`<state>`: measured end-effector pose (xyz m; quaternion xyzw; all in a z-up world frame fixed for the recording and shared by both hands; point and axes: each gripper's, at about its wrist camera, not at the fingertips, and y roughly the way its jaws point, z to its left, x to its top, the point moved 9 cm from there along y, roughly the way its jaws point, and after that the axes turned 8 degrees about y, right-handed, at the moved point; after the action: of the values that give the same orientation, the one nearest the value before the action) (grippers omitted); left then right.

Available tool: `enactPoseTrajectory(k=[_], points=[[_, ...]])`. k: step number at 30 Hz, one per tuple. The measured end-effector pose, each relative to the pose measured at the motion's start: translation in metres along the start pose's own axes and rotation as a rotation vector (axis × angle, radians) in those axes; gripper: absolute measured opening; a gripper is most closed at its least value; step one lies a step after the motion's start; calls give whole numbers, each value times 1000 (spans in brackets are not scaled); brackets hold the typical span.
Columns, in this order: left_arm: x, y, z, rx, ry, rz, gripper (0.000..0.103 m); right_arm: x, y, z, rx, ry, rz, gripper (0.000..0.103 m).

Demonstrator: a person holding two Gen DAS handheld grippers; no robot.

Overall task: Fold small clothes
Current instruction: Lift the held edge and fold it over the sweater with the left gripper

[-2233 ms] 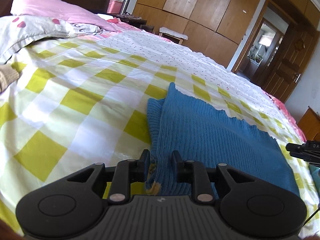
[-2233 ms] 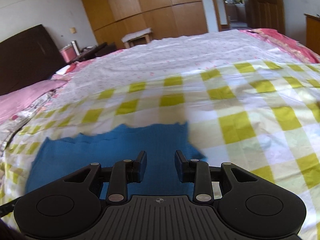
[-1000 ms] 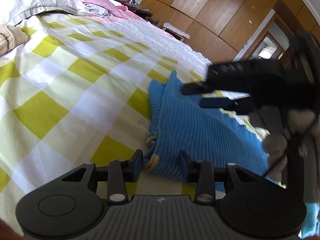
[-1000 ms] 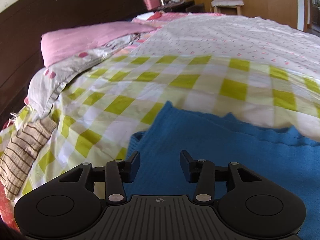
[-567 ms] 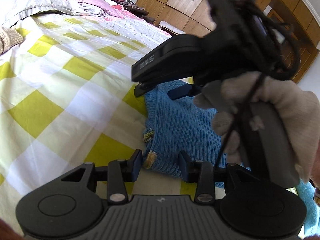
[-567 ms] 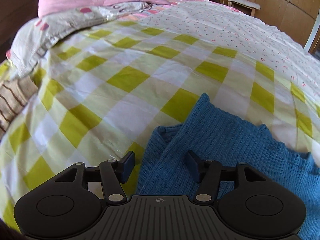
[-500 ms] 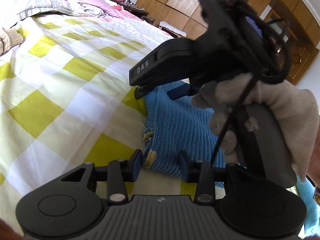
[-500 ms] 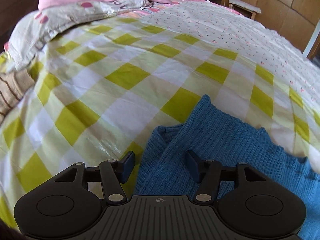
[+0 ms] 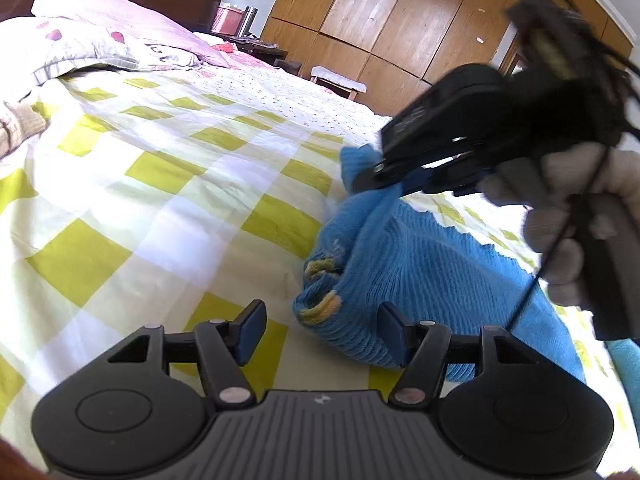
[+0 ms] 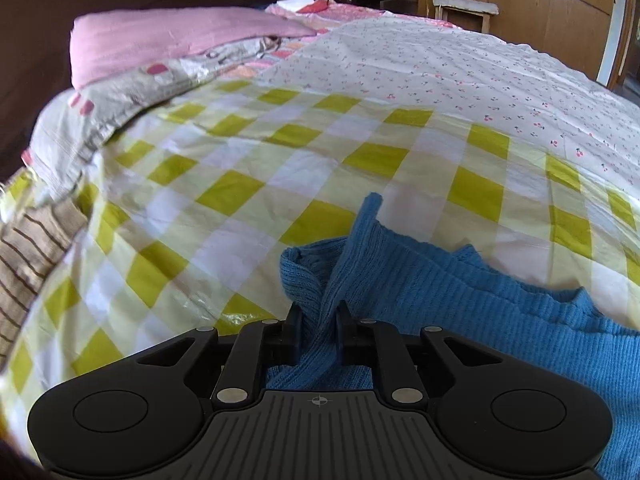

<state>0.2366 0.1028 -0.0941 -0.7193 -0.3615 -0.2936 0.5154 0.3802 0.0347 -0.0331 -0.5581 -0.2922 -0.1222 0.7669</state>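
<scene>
A blue knitted garment [image 9: 420, 268] lies on the yellow-checked bedsheet [image 9: 160, 200], with yellow trim at its near edge. My left gripper [image 9: 322, 326] is open, its jaws wide apart around the garment's near bunched edge without pinching it. My right gripper [image 10: 319, 334] is shut on a fold of the garment [image 10: 400, 280] at its far left edge. In the left wrist view the right gripper [image 9: 376, 178], held by a gloved hand, lifts that corner a little off the bed.
Pink and patterned pillows [image 10: 168, 40] lie at the head of the bed. A brown striped knit [image 10: 28, 256] lies at the left edge. A light blue cloth [image 9: 628, 360] sits at the right. Wooden wardrobes [image 9: 400, 20] stand behind.
My right gripper has closed on the garment's far left edge and raised it. My left gripper has opened wider and let go of the near edge.
</scene>
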Motion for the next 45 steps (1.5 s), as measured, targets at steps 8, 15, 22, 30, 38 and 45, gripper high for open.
enactPoseTrajectory(k=[8, 15, 22, 30, 38, 45], points=[[24, 8, -35, -24, 66, -53, 37, 14, -55, -43, 77, 107, -72, 12], [51, -7, -123, -144, 248, -105, 20, 17, -104, -112, 80, 224, -151, 11], [50, -6, -214, -251, 409, -127, 20, 9, -143, -179, 74, 314, -225, 11], [11, 15, -278, -295, 533, -52, 20, -39, -132, -255, 34, 453, -196, 11], [-32, 38, -299, -308, 614, 46, 20, -81, -103, -297, -2, 539, -137, 11], [-46, 41, -305, -301, 652, 78, 20, -90, -97, -307, 73, 637, -147, 17]])
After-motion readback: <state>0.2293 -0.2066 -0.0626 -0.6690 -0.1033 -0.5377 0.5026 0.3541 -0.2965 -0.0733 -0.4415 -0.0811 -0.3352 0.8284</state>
